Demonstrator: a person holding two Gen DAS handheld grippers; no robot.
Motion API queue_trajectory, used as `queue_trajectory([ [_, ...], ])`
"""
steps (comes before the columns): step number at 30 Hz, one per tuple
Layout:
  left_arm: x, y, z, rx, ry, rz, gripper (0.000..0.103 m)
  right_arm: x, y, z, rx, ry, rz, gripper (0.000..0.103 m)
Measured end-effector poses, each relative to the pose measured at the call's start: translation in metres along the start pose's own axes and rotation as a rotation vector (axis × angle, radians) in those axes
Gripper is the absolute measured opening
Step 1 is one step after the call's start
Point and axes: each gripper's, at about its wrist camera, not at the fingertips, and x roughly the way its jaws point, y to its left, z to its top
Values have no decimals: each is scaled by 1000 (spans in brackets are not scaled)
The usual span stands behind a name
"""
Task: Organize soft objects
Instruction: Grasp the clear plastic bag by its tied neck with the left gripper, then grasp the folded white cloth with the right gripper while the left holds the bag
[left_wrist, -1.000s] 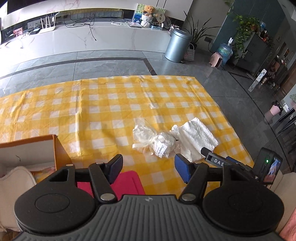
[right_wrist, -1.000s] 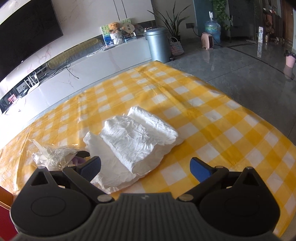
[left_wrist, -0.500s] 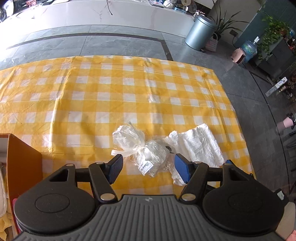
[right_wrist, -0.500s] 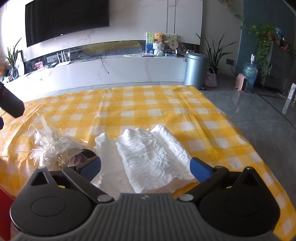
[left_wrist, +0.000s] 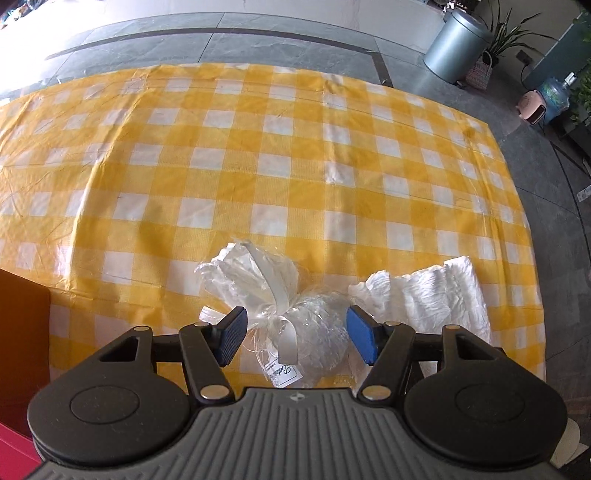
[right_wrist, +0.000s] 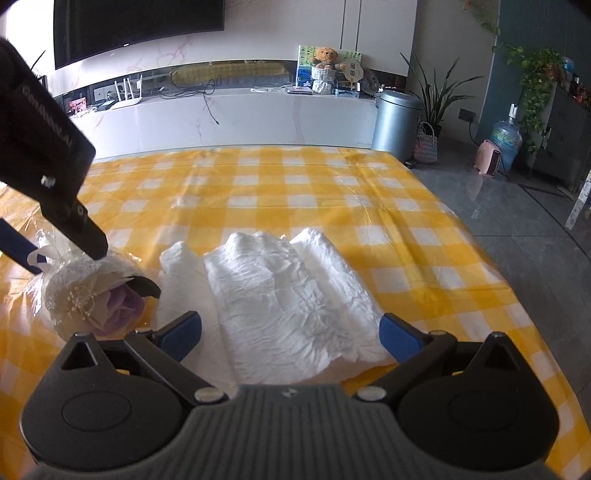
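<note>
Left wrist: gripper spread around wrapped bundle

The cloth over the surface is checked in yellow and white. The wrapped bundle is clear plastic over white, with a pale purple flower and a white ribbon. The folded pad is plain white. Both claws are black with blue pads.

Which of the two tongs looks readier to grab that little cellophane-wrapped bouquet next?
The left tongs: they are open, straddling the wrapped bouquet. The right tongs are open around the folded white cloth instead.
</note>
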Motion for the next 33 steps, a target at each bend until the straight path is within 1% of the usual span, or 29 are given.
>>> queue_trajectory([
  [2, 10, -1, 1, -20, 17, 26, 74, 0, -2, 1, 17, -9, 2, 101],
  [3, 13, -2, 2, -31, 12, 34, 74, -1, -2, 2, 24, -17, -2, 100],
  [8, 23, -3, 3, -50, -6, 37, 79, -1, -4, 4, 50, -34, 8, 101],
  [10, 27, -1, 3, -56, 1, 24, 81, 0, -5, 5, 52, -36, 8, 101],
  [13, 31, 4, 6, -54, 13, -21, 81, 5, -1, 3, 40, -17, 5, 101],
  [15, 31, 7, 7, -28, 13, -44, 69, 8, 1, 3, 30, -3, 5, 101],
  [16, 30, 7, 8, -24, 20, -64, 59, 9, 1, 3, 28, 2, 7, 101],
  [17, 28, 8, 9, -17, 29, -72, 53, 11, 1, 2, 31, 9, 10, 101],
  [19, 21, 4, 8, 53, 21, -99, 50, 13, 0, 4, 47, 25, 16, 100],
  [22, -2, -4, 2, 165, -53, -122, 50, 17, -2, 8, 88, 38, 14, 101],
  [24, -21, -2, -4, 179, -81, -153, 50, 18, -2, 9, 103, 34, 19, 100],
  [26, -41, 4, -14, 196, -105, -191, 50, 22, 0, 10, 89, 35, 9, 101],
  [30, -74, 10, -42, 297, -163, -233, 50, 33, 5, 10, 54, 45, -14, 101],
  [33, -92, 14, -64, 347, -177, -279, 50, 38, 3, 8, 64, 38, -13, 101],
])
